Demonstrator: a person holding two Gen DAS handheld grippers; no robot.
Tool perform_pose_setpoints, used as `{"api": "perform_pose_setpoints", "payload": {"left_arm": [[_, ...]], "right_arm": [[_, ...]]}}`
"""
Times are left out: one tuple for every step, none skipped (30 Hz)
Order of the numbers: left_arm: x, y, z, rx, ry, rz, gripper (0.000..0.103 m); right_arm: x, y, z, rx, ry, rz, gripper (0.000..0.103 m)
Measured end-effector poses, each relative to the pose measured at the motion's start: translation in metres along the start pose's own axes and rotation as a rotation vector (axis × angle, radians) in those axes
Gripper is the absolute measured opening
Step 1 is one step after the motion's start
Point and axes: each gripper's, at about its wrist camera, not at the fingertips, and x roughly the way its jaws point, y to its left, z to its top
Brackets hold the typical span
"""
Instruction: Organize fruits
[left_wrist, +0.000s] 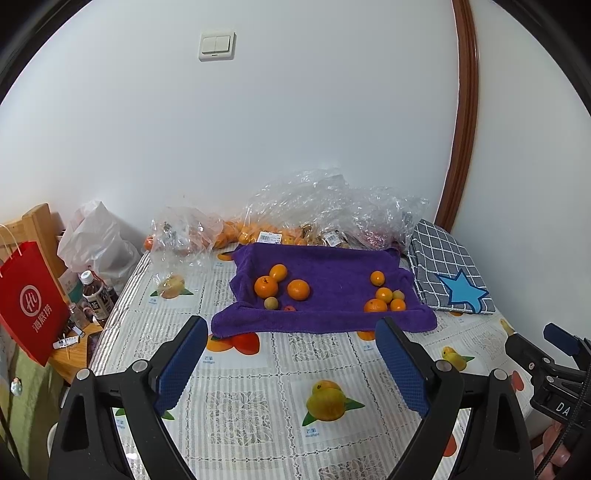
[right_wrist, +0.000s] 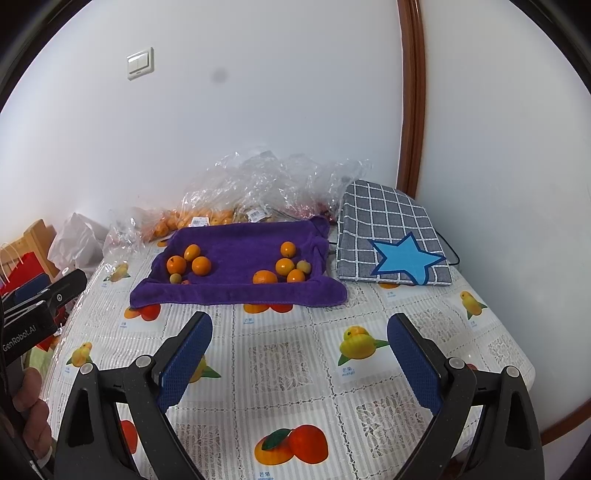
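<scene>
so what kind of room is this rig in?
Looks like a home room, not a lab: a table under a fruit-print tablecloth against a wall with a light switch, grocery bags of oranges, and a cluttered wooden side table.

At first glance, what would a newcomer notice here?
The purple towel in the middle of the table, with small oranges in a left cluster and a right cluster. To its right lies a checked cloth with a blue star; behind, crumpled clear plastic bags.

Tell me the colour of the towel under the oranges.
Purple towel; it shows best in the right wrist view.
</scene>
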Motion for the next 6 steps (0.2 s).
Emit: {"api": "perform_pose_setpoints", "payload": {"left_arm": [[-0.0001,-0.0002,0.0,0.0,0.0,0.0,0.092],[-0.0002,-0.0002,0.0,0.001,0.0,0.0,0.092],[-0.0003,0.0001,-0.0003,0.0,-0.001,0.001,0.092],[-0.0001,-0.0003,-0.0001,0.0,-0.001,0.001,0.092],[-0.0001,-0.0004,-0.0001,-0.001,0.0,0.001,0.092],[-0.0005,-0.0003,-0.0004,-0.001,-0.002,0.0,0.092]], "right_arm": [[0.0001,0.0,0.0,0.0,0.0,-0.001,0.095],[0.0001,-0.0002,-0.0003,0.0,0.0,-0.001,0.095],[0.0,0.0003,-0.0005,0.001,0.001,-0.001,0.095],[0.0001,-0.0001,-0.0003,0.001,0.002,0.001,0.095],[0.0003,-0.0003,-0.0005,0.002,0.002,0.0,0.095],[0.0003,-0.0001,-0.0006,0.002,0.002,0.0,0.095]]}}
